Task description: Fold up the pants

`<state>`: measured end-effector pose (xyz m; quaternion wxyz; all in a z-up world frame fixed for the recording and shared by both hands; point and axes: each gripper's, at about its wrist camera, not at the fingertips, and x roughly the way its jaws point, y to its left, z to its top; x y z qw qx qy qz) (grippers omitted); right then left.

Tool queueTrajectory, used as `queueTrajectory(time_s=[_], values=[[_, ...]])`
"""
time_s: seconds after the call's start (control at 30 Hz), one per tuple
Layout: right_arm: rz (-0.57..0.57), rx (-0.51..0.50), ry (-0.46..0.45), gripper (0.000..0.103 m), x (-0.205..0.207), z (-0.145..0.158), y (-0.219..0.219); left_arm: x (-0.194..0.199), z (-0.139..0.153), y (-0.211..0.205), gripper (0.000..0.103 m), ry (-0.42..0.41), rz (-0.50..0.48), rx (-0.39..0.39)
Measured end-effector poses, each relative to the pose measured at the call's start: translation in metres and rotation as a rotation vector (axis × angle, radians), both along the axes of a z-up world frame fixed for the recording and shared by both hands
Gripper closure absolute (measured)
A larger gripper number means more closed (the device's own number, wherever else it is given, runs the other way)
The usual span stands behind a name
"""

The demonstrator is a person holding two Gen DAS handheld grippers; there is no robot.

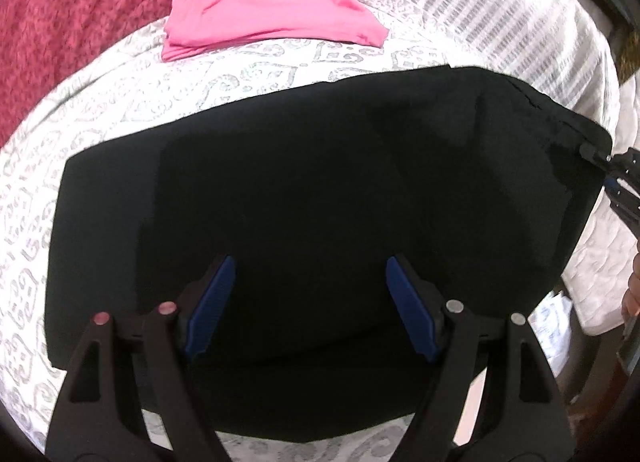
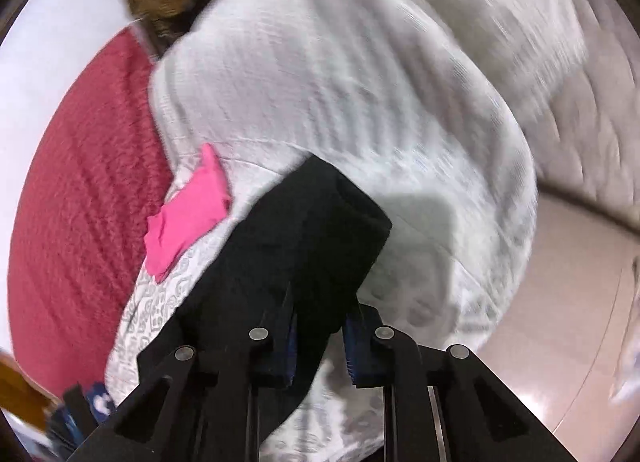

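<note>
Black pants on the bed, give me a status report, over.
Left gripper open above black pants. Right gripper pinching the pants' edge. Pants lie folded on patterned sheet. Pink garment lies apart, nothing in the way.

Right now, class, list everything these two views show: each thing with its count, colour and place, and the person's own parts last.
pants: one, black, folded flat on the bed sheet, one corner at the right gripper.
pink garment: one, bright pink, folded, on the sheet beyond the pants.
bed sheet: one, white with grey pattern, under both garments.
blanket: one, dark red, beside the sheet at far left.
floor: pale beige, right of the bed.
left gripper: one, black with blue pads, open above the pants.
right gripper: one, black with blue pads, pants fabric between its fingers.
</note>
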<state>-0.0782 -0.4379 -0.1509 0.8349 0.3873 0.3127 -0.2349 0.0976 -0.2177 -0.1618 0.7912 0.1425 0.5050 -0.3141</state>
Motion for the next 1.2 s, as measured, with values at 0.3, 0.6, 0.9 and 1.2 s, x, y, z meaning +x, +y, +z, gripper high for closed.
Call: queueTrajectory(time_s=[0.3, 0.6, 0.9, 1.2], values=[[0.335, -0.390, -0.054, 0.085, 0.087, 0.087, 0.122, 0.014, 0.031, 0.086, 0.025, 0.013, 0.144, -0.160], [0.945, -0.537, 0.197, 0.084, 0.164, -0.012, 0.318, 0.050, 0.009, 0.229, 0.025, 0.183, 0.477, -0.409], [0.931, -0.419, 0.216, 0.084, 0.160, -0.035, 0.311, 0.061, -0.008, 0.204, 0.025, 0.340, 0.328, -0.485], [0.894, -0.388, 0.186, 0.084, 0.153, -0.035, 0.308, 0.077, -0.019, 0.148, 0.018, 0.428, 0.230, -0.452]])
